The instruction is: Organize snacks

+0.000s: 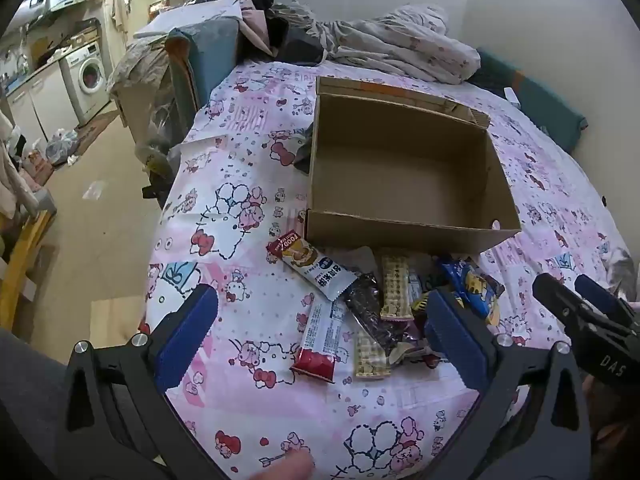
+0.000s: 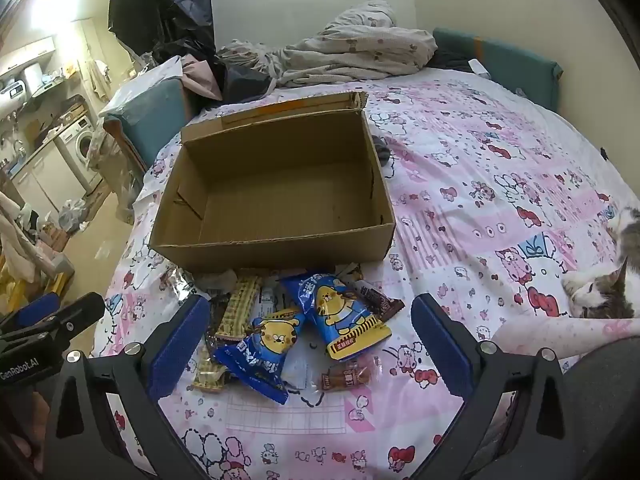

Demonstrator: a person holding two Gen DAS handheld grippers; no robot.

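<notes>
Hovering over the bed [image 2: 500, 168]: left hand-held gripper [image 1: 320, 336] and right hand-held gripper [image 2: 310, 340], both spread wide, holding nothing. Snack pile [image 2: 296, 328] lies loose on the sheet between the fingers, toward the bed's near edge. Cardboard box [image 2: 276, 200] sits just behind it, open-topped. Cat [image 2: 612, 280] at the right edge.

Bed [image 2: 500, 184] with pink cartoon sheet: open cardboard box [image 2: 276, 184] ahead of claws, snack packets [image 2: 304, 328] heaped between right claw's fingers, cat [image 2: 608, 276] far right, crumpled bedding [image 2: 352, 48] beyond.
</notes>
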